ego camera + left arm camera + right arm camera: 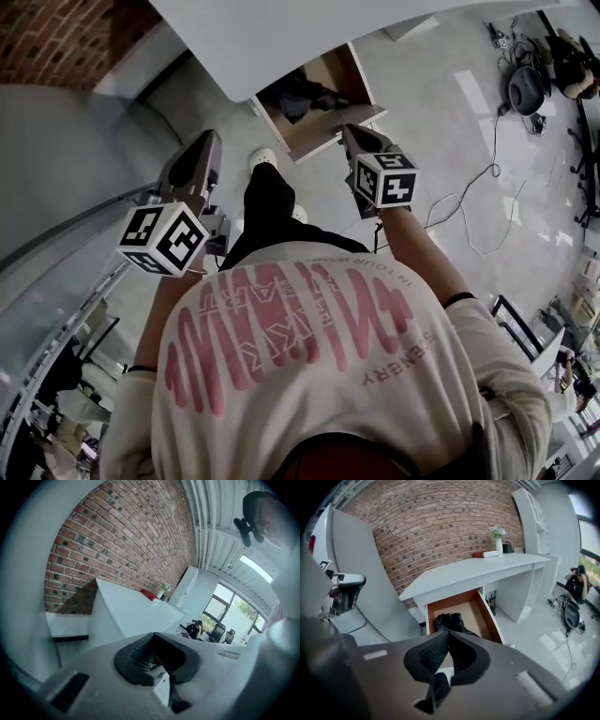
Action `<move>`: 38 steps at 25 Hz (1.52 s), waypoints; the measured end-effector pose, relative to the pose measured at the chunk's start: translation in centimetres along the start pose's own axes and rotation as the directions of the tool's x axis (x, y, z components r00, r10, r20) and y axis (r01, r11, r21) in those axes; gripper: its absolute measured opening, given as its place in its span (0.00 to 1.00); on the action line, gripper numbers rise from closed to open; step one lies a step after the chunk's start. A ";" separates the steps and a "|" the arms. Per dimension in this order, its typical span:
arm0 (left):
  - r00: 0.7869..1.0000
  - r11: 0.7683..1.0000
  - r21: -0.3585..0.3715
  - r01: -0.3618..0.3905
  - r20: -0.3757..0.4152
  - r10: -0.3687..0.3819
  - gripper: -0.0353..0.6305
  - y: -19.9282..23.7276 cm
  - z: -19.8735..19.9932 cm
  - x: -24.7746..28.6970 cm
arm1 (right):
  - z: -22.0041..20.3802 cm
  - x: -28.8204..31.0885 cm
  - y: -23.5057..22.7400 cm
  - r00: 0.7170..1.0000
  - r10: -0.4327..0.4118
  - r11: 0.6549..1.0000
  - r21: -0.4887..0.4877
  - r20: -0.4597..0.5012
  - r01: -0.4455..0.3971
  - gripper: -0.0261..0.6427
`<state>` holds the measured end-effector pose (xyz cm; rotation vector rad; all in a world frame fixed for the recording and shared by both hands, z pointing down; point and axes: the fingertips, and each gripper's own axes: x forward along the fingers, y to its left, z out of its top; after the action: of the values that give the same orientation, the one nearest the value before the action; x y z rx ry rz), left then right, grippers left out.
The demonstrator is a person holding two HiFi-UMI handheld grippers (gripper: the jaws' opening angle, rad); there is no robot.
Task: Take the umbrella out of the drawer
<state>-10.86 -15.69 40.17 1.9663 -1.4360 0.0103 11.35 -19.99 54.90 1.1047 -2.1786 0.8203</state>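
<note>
Approach, by my reading: the black umbrella (pixel 449 622) lies in the open drawer (pixel 474 613) under the desk (pixel 478 569), right claw (pixel 446 634) and left claw (pixel 154 637) both pinched closed, empty, so one must spread before descending.

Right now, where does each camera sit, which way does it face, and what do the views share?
Head view: on the person's head, looking steeply down past their shirt, legs, left tool and right tool to the open drawer.
Left gripper view: on the left tool, facing the brick wall and white desk; the person's headset shows upper right.
Right gripper view: on the right tool, aimed down at the drawer holding the umbrella.
Shared: head and right gripper views show the drawer; both gripper views, wall and desk.
</note>
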 end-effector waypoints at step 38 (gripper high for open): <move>0.986 0.982 -0.121 -0.142 -0.105 0.130 0.06 13.6 -1.5 2.5 | -3.9 21.0 0.0 0.885 -0.142 0.728 -0.652 -0.443 -0.210 0.64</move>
<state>-20.77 -18.98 49.29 1.7379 -1.4680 0.0722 1.55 -27.63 72.30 0.4163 -1.8230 0.1850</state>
